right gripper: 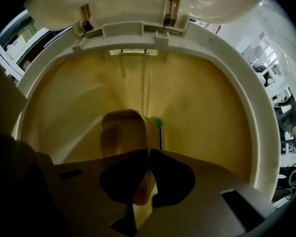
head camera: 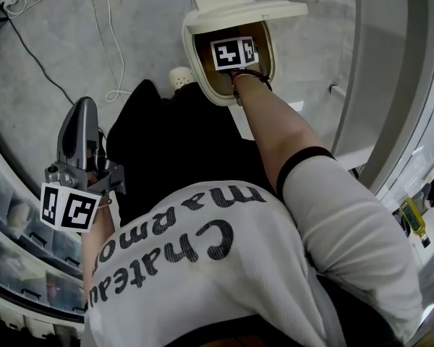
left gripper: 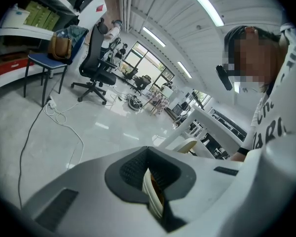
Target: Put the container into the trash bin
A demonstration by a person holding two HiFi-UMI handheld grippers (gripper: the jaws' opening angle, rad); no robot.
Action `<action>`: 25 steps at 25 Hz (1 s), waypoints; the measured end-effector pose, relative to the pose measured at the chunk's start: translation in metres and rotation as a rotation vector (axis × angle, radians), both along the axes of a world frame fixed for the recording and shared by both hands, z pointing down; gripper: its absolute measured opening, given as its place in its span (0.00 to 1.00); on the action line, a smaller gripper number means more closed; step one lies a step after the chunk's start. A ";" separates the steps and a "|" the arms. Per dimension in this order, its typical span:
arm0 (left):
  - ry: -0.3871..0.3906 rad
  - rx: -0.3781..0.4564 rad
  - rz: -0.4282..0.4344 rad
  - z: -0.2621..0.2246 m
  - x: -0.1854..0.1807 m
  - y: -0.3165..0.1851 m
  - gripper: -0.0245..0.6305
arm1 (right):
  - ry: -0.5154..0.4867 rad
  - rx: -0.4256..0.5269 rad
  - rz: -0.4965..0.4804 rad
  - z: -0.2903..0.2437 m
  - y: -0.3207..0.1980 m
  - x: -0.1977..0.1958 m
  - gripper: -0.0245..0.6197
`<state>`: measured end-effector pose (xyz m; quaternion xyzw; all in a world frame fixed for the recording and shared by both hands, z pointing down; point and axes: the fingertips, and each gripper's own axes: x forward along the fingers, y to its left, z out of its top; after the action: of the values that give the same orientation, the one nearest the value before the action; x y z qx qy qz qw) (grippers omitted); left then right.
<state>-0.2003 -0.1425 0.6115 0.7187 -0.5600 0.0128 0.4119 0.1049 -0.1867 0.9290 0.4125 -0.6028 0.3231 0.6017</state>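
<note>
Over a grey floor (head camera: 50, 56), the left gripper (head camera: 82, 114) was held low at the person's side, its jaws pinched on a thin cream piece (left gripper: 153, 196). Farther out, the right arm (head camera: 275, 125) stretched straight to the trash bin (head camera: 192, 56), whose lid (head camera: 246, 9) stood raised. The right gripper (right gripper: 149, 154), inside the opening, clamped the container (right gripper: 119, 132) by its wall.
</note>
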 end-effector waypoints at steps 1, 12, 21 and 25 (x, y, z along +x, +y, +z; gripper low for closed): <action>0.002 0.003 0.003 0.001 0.000 -0.001 0.07 | -0.001 -0.001 -0.005 0.002 0.000 -0.001 0.10; 0.002 0.042 0.048 -0.005 0.003 -0.014 0.07 | -0.028 0.023 0.001 0.004 -0.001 -0.004 0.10; 0.007 0.050 0.042 -0.019 0.003 -0.017 0.07 | -0.069 0.022 0.047 -0.008 0.003 -0.007 0.10; 0.012 0.045 0.042 -0.042 0.006 -0.013 0.07 | -0.075 0.046 0.076 -0.034 0.002 -0.010 0.10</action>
<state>-0.1943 -0.1556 0.5695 0.7395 -0.5424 0.0045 0.3987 0.0950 -0.1846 0.8949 0.4365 -0.6162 0.3470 0.5562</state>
